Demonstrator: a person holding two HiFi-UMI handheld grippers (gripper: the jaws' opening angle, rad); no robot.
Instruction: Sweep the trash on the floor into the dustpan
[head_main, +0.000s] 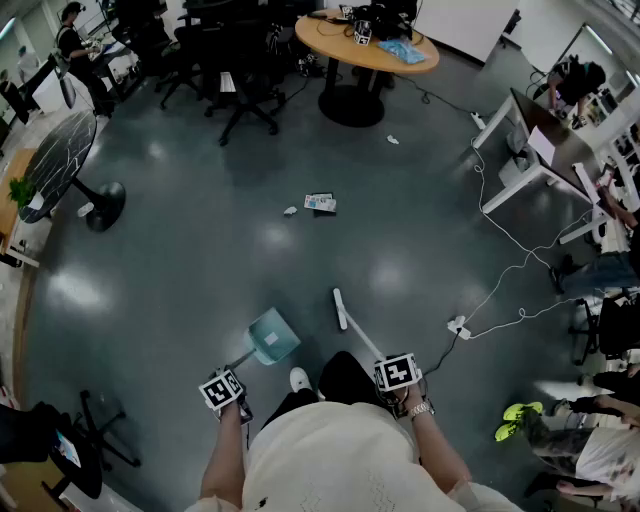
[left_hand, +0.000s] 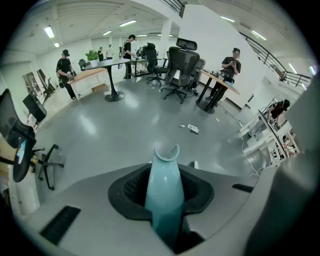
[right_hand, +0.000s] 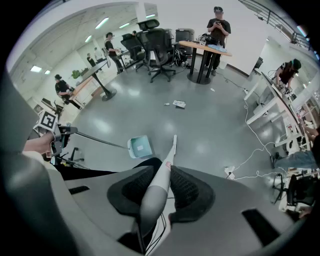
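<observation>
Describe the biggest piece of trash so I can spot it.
Start at the round wooden table; on the open grey floor between it and the dustpan lies a flat packet. It is rectangular with blue print, unlike the small crumpled white scrap beside it.

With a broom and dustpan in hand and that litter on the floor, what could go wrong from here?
The trash lies well ahead of the dustpan and broom, so light scraps could scatter on a long sweep. The power strip and its cable lie on the floor to the right; the broom or a foot might snag them.
</observation>
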